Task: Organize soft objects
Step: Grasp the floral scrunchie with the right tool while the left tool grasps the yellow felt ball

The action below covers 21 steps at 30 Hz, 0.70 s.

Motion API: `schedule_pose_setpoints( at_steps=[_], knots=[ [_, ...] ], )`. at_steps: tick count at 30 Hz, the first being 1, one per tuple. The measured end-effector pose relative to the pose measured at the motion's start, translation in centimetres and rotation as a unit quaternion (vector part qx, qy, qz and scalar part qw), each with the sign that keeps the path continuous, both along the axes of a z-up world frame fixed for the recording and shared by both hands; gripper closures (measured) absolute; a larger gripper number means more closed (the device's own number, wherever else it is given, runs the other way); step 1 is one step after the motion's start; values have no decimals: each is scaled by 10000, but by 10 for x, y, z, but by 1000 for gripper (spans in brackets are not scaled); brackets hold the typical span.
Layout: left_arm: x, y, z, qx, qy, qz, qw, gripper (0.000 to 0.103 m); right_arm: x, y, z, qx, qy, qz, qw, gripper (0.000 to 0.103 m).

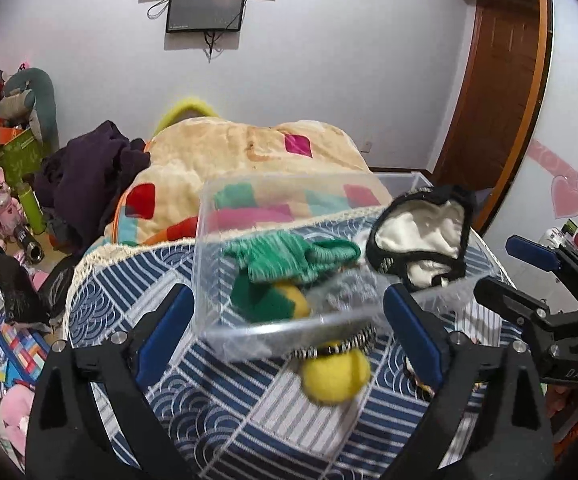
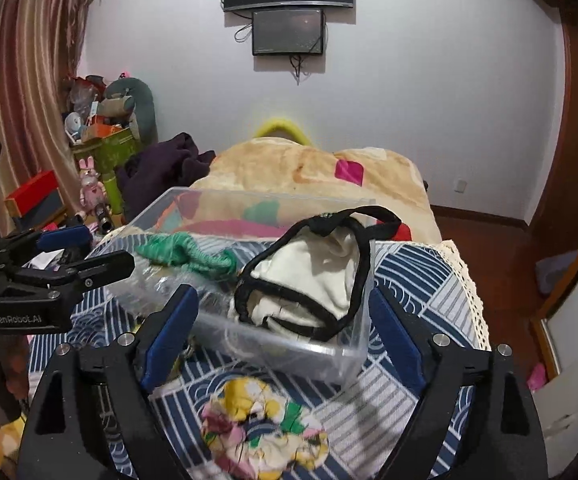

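Note:
A clear plastic box (image 1: 249, 330) (image 2: 321, 356) stands on the blue patterned cloth (image 1: 217, 412). In it lie a green knitted piece (image 1: 289, 256) (image 2: 185, 254) and a white cloth with black trim (image 1: 421, 236) (image 2: 313, 276), which hangs over the right rim. A yellow-and-black sock (image 1: 335, 374) lies just in front of the box. A floral cloth (image 2: 261, 428) lies in front of the box in the right wrist view. My left gripper (image 1: 285, 340) (image 2: 77, 252) is open and empty at the box's near wall. My right gripper (image 2: 283, 340) (image 1: 521, 272) is open and empty over the floral cloth.
A cream blanket with coloured squares (image 1: 225, 160) (image 2: 289, 164) lies behind the box. A dark purple garment (image 1: 85, 172) is heaped to its left. Toys and boxes (image 1: 9, 140) clutter the floor at left. A wooden door (image 1: 501, 80) stands at right.

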<state>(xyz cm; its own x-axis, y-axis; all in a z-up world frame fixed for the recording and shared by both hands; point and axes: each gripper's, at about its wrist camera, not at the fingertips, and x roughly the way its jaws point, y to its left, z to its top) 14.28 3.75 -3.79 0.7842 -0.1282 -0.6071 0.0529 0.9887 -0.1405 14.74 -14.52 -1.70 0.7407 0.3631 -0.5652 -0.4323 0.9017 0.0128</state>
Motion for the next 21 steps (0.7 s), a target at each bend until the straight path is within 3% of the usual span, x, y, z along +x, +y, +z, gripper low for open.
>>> schedule_pose_setpoints(
  at_steps=[6,14,16,21],
  knots=[
    [-12,-7,-18,-120,166,-152,9997,6,-11,-7,-23,-87,313,101,9994,14],
    [-12,-35,-46,180,315,-428,9984,7,-12,-11,-66,-193,1049,126,9942,14],
    [-7,-36,-50,219,345,-378,9984,17,-11,-12,-74,-233,1177,147,9927,14],
    [1,-39,-59,191,423,-411,9981,26,-12,-8,-83,-365,1165,177,9924,14]
  ],
)
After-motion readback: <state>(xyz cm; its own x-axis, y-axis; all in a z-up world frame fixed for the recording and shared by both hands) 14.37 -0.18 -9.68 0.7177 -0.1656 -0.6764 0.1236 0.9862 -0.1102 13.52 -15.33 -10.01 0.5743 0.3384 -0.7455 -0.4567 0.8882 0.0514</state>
